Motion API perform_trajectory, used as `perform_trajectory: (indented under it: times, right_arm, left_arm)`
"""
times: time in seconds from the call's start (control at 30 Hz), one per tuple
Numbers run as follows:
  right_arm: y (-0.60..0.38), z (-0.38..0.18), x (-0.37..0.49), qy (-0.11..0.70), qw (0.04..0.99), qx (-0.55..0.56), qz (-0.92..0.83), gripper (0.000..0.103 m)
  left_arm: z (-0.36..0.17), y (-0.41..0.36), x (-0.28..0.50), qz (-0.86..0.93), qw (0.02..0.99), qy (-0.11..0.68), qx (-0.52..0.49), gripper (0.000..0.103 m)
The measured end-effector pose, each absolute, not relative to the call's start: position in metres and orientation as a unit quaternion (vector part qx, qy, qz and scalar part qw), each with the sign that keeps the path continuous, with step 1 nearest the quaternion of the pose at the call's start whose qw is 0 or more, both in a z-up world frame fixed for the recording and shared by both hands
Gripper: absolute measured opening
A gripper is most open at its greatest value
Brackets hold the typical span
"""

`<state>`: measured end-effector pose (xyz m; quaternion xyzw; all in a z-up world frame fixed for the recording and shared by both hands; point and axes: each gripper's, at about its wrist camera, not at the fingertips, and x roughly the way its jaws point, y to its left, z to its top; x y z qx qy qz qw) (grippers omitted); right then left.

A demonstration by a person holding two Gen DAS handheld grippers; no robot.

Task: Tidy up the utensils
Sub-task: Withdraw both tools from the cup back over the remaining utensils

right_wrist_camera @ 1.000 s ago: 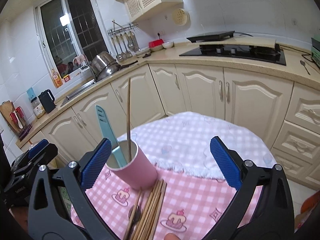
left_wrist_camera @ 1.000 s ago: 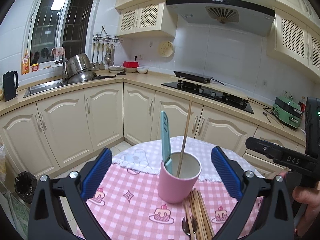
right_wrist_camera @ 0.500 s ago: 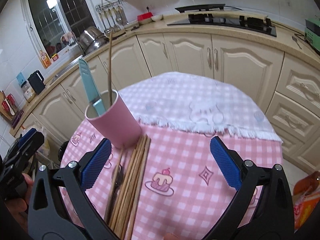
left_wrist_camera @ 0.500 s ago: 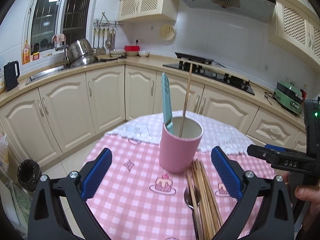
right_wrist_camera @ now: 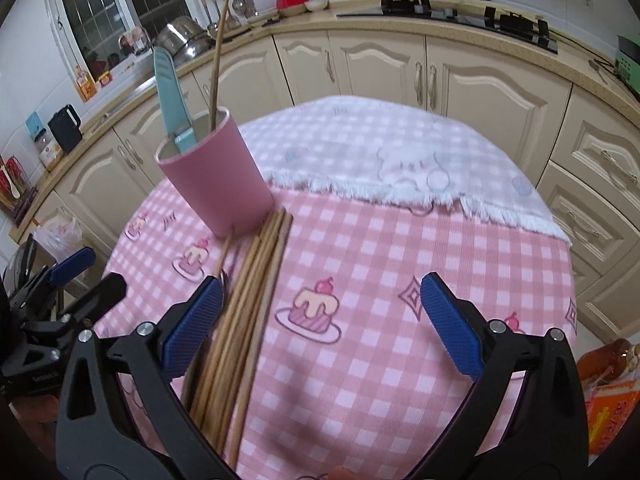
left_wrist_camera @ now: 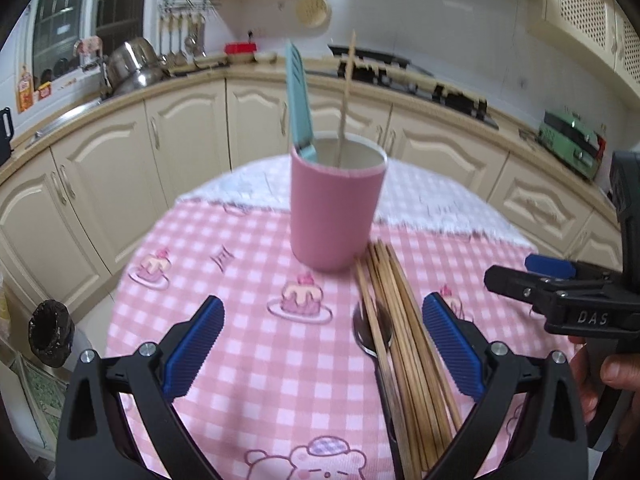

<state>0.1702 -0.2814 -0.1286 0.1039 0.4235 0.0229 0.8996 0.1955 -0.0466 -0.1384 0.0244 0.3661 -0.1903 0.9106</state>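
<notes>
A pink cup (left_wrist_camera: 334,210) (right_wrist_camera: 216,176) stands on the pink checked tablecloth (left_wrist_camera: 248,344) (right_wrist_camera: 384,312). A teal-handled utensil (left_wrist_camera: 299,104) (right_wrist_camera: 171,96) and one wooden chopstick (left_wrist_camera: 346,92) (right_wrist_camera: 217,60) stick up out of it. Several wooden chopsticks (left_wrist_camera: 404,336) (right_wrist_camera: 244,312) lie flat in a bundle in front of the cup, partly over a metal spoon (left_wrist_camera: 366,334). My left gripper (left_wrist_camera: 324,346) is open above the cloth, near the bundle. Open too, my right gripper (right_wrist_camera: 320,326) hovers with its left finger beside the chopsticks. Neither holds anything.
A white fringed cloth (right_wrist_camera: 400,160) covers the table's far half. Cream kitchen cabinets (left_wrist_camera: 168,140) and a counter with a stove (right_wrist_camera: 460,12) curve round behind. A black bin (left_wrist_camera: 50,328) stands on the floor at left. An orange packet (right_wrist_camera: 612,404) lies at lower right.
Both grippers have tilted down and moved closer over the table, so the cup and chopstick bundle sit larger and nearer. Both stayed open; nothing was picked up.
</notes>
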Motion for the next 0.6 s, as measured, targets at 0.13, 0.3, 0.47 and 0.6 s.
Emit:
perform_trajectory:
  times: [0.13, 0.3, 0.47, 0.6]
  right_arm:
    - [-0.279, -0.138, 0.169, 0.437, 0.895, 0.092, 0.022, 0.097]
    - [-0.282, -0.147, 0.17, 0.448, 0.889, 0.09, 0.017, 0.097]
    - [-0.28, -0.154, 0.17, 0.459, 0.884, 0.082, 0.021, 0.097]
    - [-0.272, -0.16, 0.17, 0.467, 0.881, 0.07, 0.028, 0.097]
  left_arm:
    - [-0.158, -0.053, 0.199, -0.194, 0.898, 0.394, 0.027, 0.097]
    - [-0.176, -0.06, 0.203, -0.2, 0.884, 0.42, 0.036, 0.097]
    - [-0.186, -0.065, 0.203, -0.203, 0.878, 0.43, 0.05, 0.096]
    - [-0.189, -0.067, 0.202, -0.213, 0.872, 0.437, 0.051, 0.083]
